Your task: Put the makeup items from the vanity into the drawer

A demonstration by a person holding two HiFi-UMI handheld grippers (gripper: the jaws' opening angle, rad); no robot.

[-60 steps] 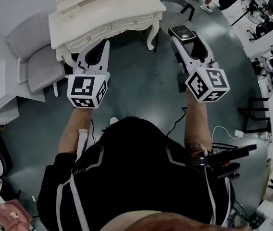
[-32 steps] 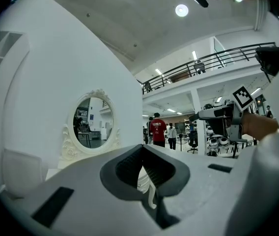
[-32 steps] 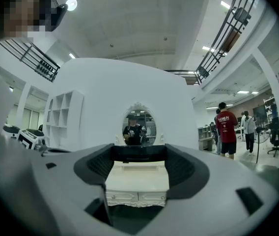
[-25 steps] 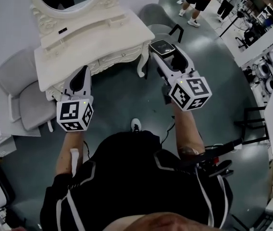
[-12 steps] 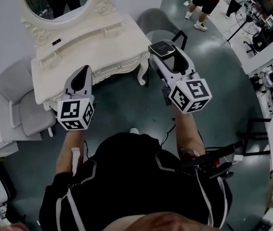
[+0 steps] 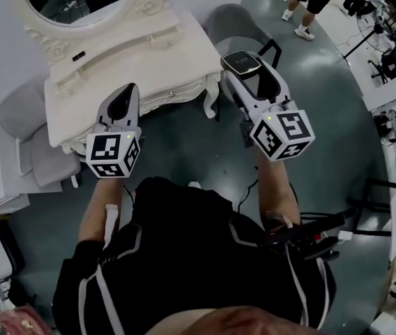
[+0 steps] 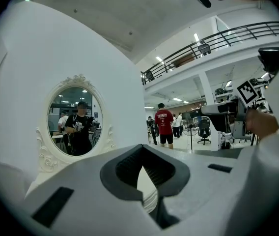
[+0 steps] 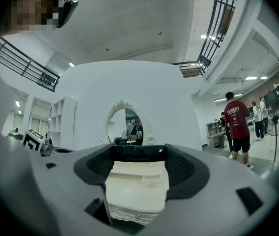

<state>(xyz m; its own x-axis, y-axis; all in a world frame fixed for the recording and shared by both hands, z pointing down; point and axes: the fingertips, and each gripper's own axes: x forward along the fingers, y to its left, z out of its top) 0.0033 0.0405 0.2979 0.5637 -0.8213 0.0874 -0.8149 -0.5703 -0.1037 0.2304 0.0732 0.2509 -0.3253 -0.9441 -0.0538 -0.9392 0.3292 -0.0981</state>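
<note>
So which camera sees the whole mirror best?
The left gripper view. The mirror shows whole there, big and clear, fancy frame and all. The head view cuts off its top at the picture's edge. The right gripper view shows it too, but small and far away.

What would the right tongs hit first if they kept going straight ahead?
Most likely the white vanity, which sits dead ahead between the right tongs holding a flat black item; how far off it stands is hard to judge.
</note>
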